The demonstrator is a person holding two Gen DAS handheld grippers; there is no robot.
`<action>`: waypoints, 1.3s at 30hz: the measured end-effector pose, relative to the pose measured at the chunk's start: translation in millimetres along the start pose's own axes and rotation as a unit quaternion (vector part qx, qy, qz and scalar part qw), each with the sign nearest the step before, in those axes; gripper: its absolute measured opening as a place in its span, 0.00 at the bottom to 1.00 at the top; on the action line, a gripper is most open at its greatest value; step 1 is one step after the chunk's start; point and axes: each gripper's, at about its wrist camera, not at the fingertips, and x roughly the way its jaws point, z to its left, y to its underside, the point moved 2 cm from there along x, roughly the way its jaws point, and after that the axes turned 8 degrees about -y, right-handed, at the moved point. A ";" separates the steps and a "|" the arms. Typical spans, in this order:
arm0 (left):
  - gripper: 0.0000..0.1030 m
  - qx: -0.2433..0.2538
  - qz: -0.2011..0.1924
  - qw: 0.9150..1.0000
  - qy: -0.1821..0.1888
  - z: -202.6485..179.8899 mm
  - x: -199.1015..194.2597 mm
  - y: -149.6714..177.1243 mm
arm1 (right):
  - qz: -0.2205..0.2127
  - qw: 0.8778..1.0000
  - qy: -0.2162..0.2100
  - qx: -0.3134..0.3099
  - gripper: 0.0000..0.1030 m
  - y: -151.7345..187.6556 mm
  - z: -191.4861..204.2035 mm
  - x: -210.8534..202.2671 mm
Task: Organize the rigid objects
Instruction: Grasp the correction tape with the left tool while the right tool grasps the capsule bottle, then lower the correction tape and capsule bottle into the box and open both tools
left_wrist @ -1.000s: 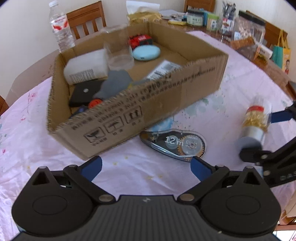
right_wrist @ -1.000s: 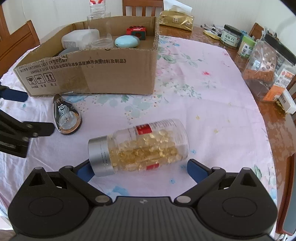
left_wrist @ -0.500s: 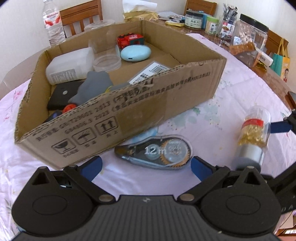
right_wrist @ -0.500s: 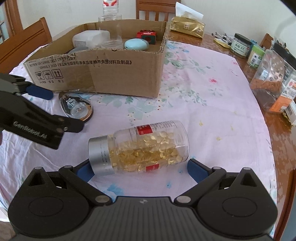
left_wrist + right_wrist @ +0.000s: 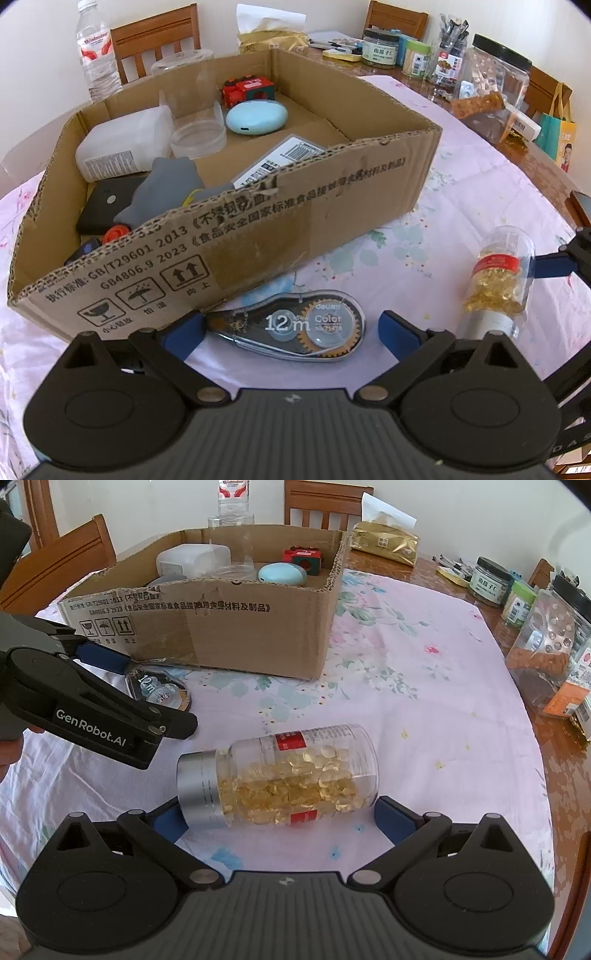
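Observation:
A correction tape dispenser (image 5: pixel 295 328) marked "12 m" lies on the tablecloth against the front wall of a cardboard box (image 5: pixel 280 229). My left gripper (image 5: pixel 291 330) is open, its blue fingers on either side of the dispenser. A clear bottle of yellow capsules (image 5: pixel 280 775) with a silver cap lies on its side; it also shows in the left wrist view (image 5: pixel 496 273). My right gripper (image 5: pixel 279 818) is open around the bottle. The box (image 5: pixel 229 627) holds several items, including a blue oval case (image 5: pixel 256 118) and a red toy (image 5: pixel 247 90).
Jars and containers (image 5: pixel 491 85) crowd the table's far right. A water bottle (image 5: pixel 98 51), wooden chairs (image 5: pixel 155 40) and a tissue pack (image 5: pixel 271 35) stand behind the box. The left gripper's body (image 5: pixel 92 709) sits close to the left of the capsule bottle.
My left gripper has moved forward and down, so the tape dispenser now sits between its fingers. My right gripper has edged closer around the bottle, which has not moved.

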 end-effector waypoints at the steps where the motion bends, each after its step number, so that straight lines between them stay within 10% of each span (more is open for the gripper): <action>1: 0.89 -0.002 -0.001 1.000 -0.001 -0.2 -1.3 -0.4 | -0.001 1.000 -0.001 -0.001 1.00 0.1 -0.1 0.0; 39: 0.95 -0.048 0.026 0.998 -0.039 48.5 -25.5 39.8 | 0.031 0.995 -0.052 -0.073 1.00 -19.2 -4.7 12.7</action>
